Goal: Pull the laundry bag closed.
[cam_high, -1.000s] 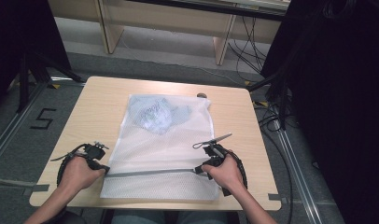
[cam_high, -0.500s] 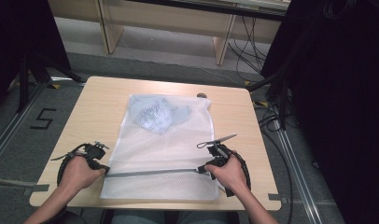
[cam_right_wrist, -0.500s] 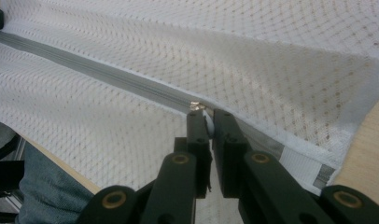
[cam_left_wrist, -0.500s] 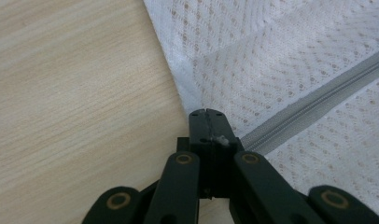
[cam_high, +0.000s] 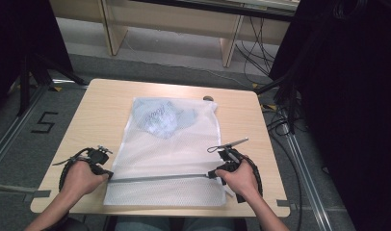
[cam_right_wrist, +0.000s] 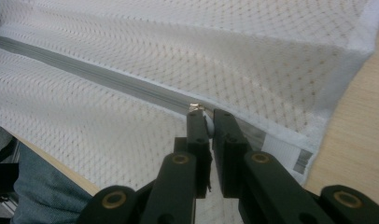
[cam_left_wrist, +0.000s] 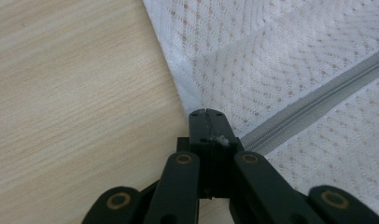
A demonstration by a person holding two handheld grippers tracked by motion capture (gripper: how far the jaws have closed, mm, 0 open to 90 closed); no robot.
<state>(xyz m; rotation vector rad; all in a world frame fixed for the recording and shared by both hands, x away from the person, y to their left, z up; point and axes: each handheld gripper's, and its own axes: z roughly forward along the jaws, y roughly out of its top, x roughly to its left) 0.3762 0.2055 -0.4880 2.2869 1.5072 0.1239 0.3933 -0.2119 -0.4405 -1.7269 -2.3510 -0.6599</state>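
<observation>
A white mesh laundry bag [cam_high: 167,159] is spread from desk centre to near edge. L gripper [cam_left_wrist: 207,114] is clamped shut on the bag's edge by the zip [cam_high: 157,178]; R gripper [cam_right_wrist: 206,116] is pinched on, prob., the zip pull [cam_right_wrist: 195,107]. Vs. a sec ago, nothing has shifted, so zipping isn't underway.

White mesh-cloth bag [cam_high: 169,154], matt wooden table [cam_high: 97,110]

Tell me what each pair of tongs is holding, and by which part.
Left tongs pinch the white mesh bag at its left edge, by the zipper end. Right tongs grip the zipper pull.
</observation>
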